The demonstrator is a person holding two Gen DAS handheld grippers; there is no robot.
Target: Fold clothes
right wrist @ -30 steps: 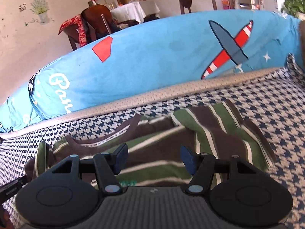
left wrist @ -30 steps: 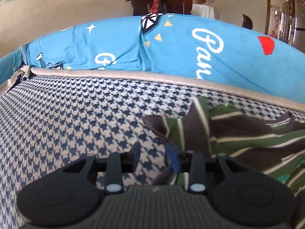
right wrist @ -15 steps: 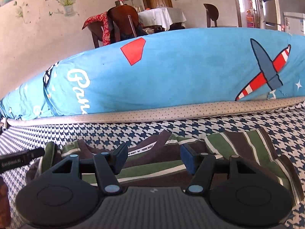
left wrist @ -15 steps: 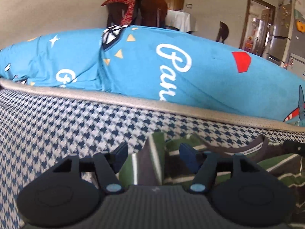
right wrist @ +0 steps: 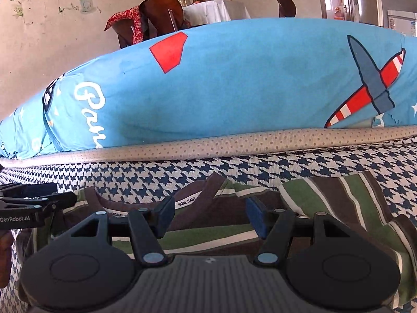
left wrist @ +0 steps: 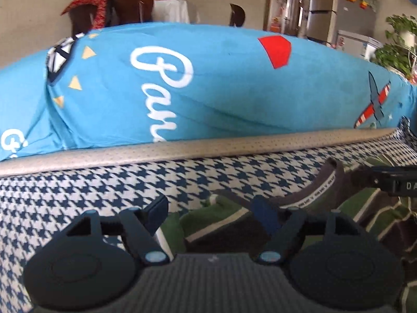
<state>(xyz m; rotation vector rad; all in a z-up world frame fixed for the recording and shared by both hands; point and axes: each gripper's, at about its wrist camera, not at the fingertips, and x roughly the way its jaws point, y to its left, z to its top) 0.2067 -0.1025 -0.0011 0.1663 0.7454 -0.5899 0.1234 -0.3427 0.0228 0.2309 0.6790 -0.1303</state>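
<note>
Two black hand-held grippers, left gripper [left wrist: 209,215] and right gripper [right wrist: 208,212], hover with jaws apart over a green-and-brown striped knit shirt [right wrist: 325,203] lying near the blue-and-white houndstooth mattress [right wrist: 286,161] far edge.

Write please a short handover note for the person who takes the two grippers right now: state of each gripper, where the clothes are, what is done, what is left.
Left gripper: open, holding nothing, low over the striped shirt's left end.
Right gripper: open, holding nothing, over the collar area.
Striped shirt: green and brown, lying on the houndstooth cover in front of the blue cushion. Its right sleeve is folded in over the body.
Left: grasp the shirt and finish the folds.
</note>
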